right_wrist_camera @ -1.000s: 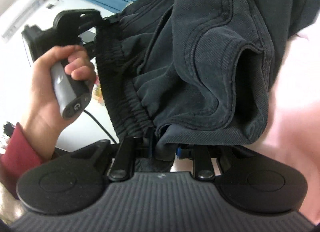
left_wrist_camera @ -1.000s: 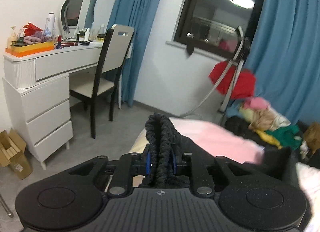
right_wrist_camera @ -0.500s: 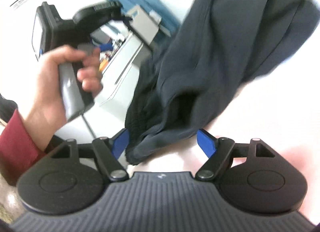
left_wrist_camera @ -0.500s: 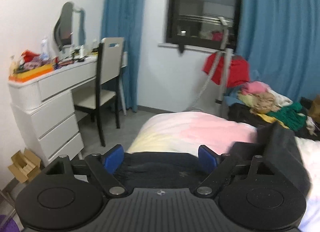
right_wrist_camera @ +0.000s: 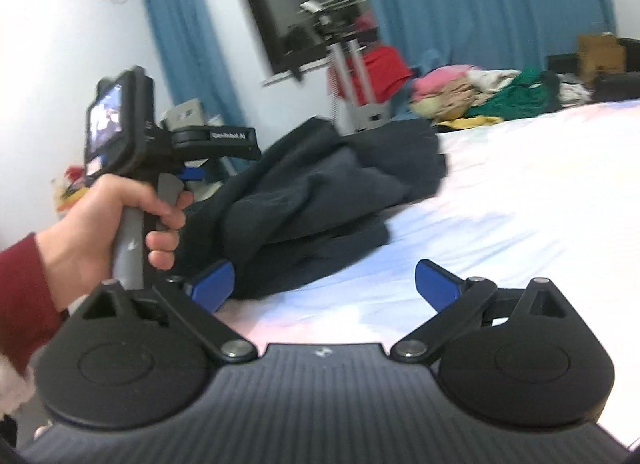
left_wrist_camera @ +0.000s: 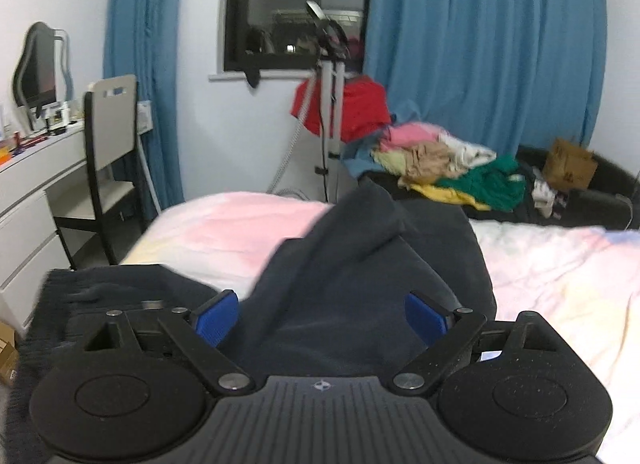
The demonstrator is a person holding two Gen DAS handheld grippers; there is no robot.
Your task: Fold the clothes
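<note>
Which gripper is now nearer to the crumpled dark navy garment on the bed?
Left. The left gripper is open directly over the crumpled dark navy garment; the right gripper is open beside it, mostly over bare bedsheet.

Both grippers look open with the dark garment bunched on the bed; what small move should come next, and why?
Probably bring the left gripper down to regrip the dark garment, since it lies crumpled, not flat, on the bed, and both jaws stand open and hold nothing.

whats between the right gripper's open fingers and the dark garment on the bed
Nothing but bare pale bedsheet. In the right wrist view the right gripper is open, and the dark garment lies just ahead, nearly at its left fingertip.
</note>
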